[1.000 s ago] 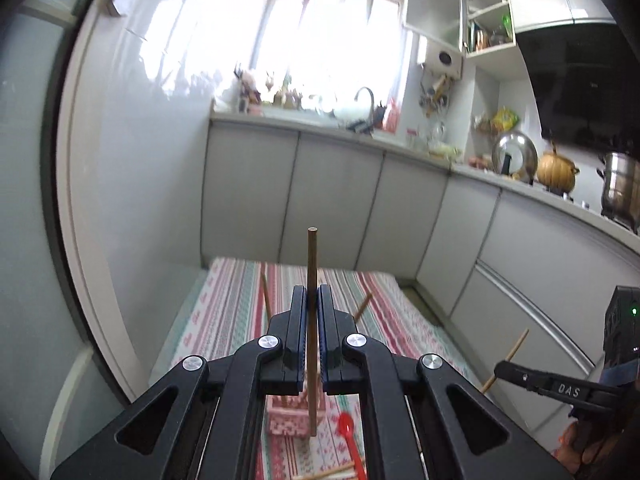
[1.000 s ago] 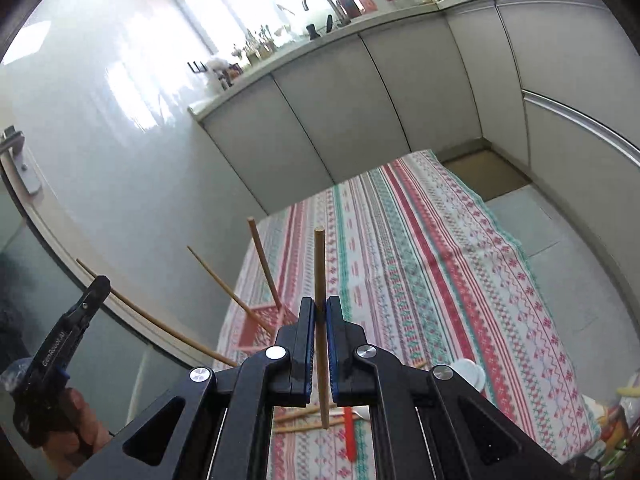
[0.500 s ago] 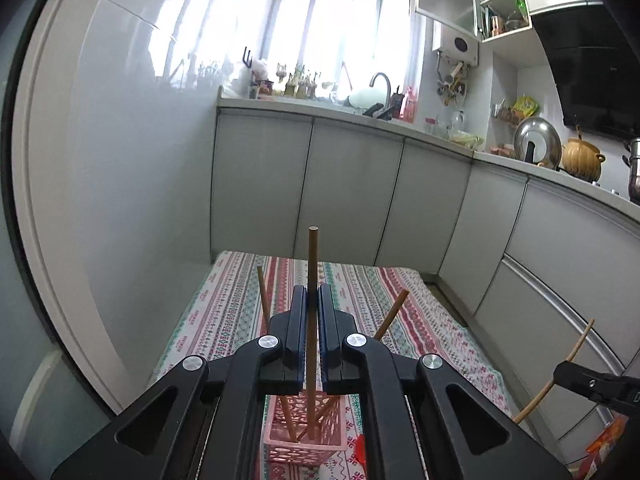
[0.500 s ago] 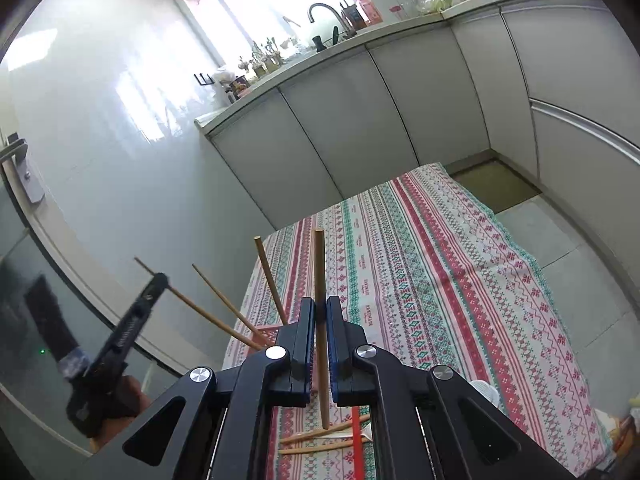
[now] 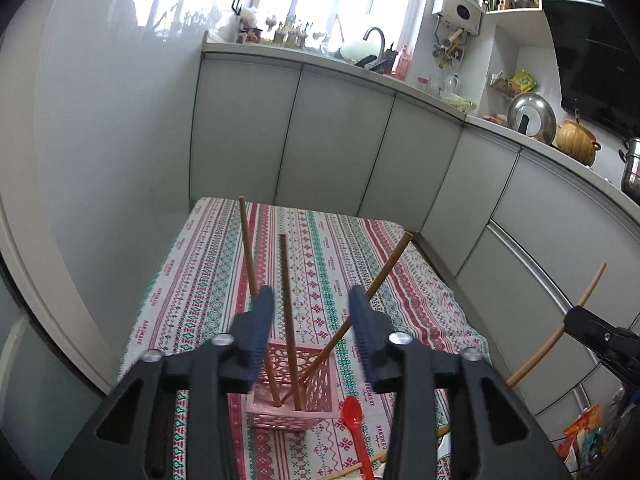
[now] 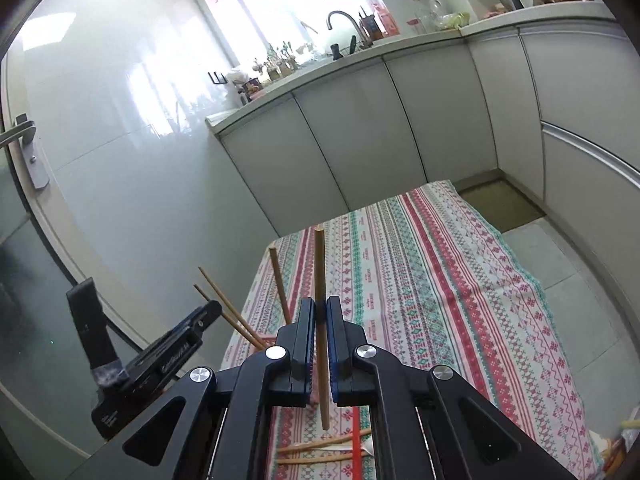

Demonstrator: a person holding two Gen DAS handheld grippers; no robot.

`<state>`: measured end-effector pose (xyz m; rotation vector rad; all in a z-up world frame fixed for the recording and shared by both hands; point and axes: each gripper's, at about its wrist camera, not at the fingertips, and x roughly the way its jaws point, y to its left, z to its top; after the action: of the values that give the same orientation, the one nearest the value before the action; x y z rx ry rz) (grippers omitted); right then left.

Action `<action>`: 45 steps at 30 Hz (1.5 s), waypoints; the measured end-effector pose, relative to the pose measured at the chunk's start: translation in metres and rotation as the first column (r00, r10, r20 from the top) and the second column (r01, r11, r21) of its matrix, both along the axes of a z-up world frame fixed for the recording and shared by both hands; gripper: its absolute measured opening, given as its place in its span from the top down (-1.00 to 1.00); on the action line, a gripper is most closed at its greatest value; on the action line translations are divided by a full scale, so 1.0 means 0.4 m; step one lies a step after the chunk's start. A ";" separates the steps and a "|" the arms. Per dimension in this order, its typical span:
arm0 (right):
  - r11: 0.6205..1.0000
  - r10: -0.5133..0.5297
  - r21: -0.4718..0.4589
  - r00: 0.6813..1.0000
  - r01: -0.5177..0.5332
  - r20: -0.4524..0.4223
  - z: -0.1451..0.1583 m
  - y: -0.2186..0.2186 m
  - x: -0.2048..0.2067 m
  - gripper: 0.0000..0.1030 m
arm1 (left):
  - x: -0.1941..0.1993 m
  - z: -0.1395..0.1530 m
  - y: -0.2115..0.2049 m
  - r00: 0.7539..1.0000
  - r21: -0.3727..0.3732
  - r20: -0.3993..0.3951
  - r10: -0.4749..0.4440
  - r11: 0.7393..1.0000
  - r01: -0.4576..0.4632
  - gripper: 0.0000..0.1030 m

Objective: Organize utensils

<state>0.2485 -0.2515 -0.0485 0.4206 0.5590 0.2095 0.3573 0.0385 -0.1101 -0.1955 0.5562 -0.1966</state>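
The left gripper point(image 5: 312, 312) has just spread its jaws, leaving a chopstick point(image 5: 289, 316) standing in the pink basket point(image 5: 316, 376). The right gripper point(image 6: 320, 316) pinches another chopstick point(image 6: 320, 280); next it likely needs lowering into the basket.

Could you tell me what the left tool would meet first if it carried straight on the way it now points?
Most likely the dark chopstick standing in the pink basket: it rises right between the open left tool's fingers. Depth is hard to judge; the striped tablecloth lies beyond.

Red spoon point(image 5: 353, 420) handle perhaps behind tool.
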 end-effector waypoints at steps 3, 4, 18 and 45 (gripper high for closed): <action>1.000 0.010 0.001 1.000 -0.010 0.025 0.027 0.023 0.015 0.89 | -0.045 0.030 0.036 1.000 -0.018 -0.002 0.017 1.000 -0.017 -0.21; 1.000 0.013 0.001 0.999 -0.014 0.034 0.034 0.030 0.020 0.89 | -0.060 0.038 0.051 1.000 -0.026 -0.015 0.023 0.999 -0.023 -0.28; 0.999 0.043 -0.003 0.993 -0.043 0.106 0.030 0.187 0.115 0.89 | -0.098 -0.051 0.164 0.924 0.084 -0.345 0.167 0.986 -0.147 -0.39; 0.988 0.143 -0.041 0.988 -0.146 -0.065 -0.067 0.220 0.125 -0.22 | -0.104 -0.087 0.135 0.913 0.087 -0.398 0.086 0.995 -0.056 -0.53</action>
<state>0.2985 -0.1634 -0.0751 0.3435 0.6552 0.3232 0.3157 0.0923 -0.1447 -0.1843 0.9638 -0.0630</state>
